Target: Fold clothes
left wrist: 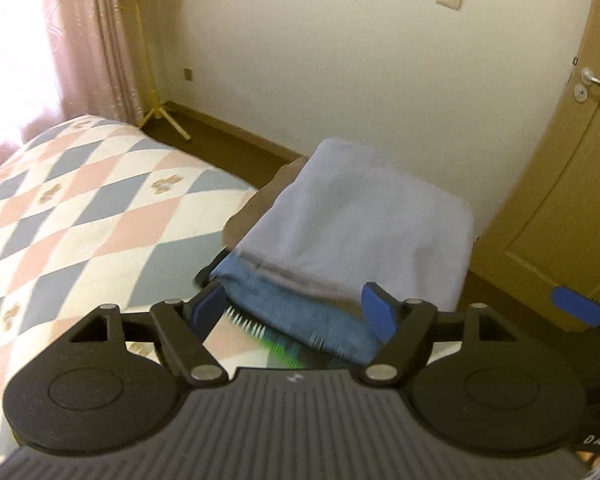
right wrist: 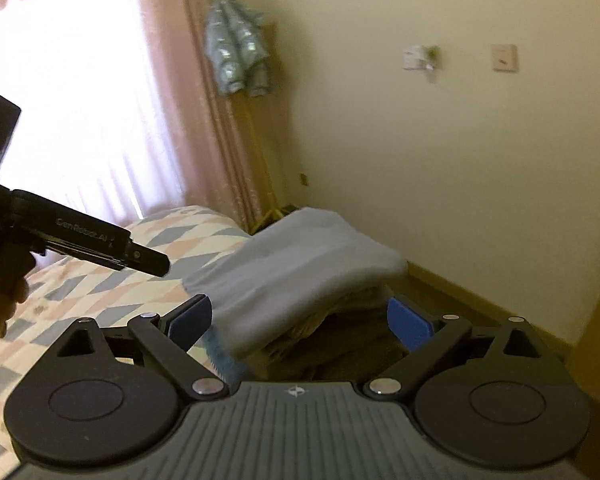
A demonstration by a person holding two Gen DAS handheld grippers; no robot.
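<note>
Beside the quilted bed (left wrist: 80, 208) a soft folded stack (left wrist: 352, 216) of clothes lay between both spread-jawed tools, left gripper (left wrist: 296, 308) and right gripper (right wrist: 300, 320), neither pinching it; limp and light, best scooped from underneath.

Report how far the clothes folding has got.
Done: a folded stack sits at the bed's corner, a pale blue piece on top, denim beneath. In hand: nothing; the left tongs and right tongs stand open before the stack. Left: no loose clothes show here.
</note>
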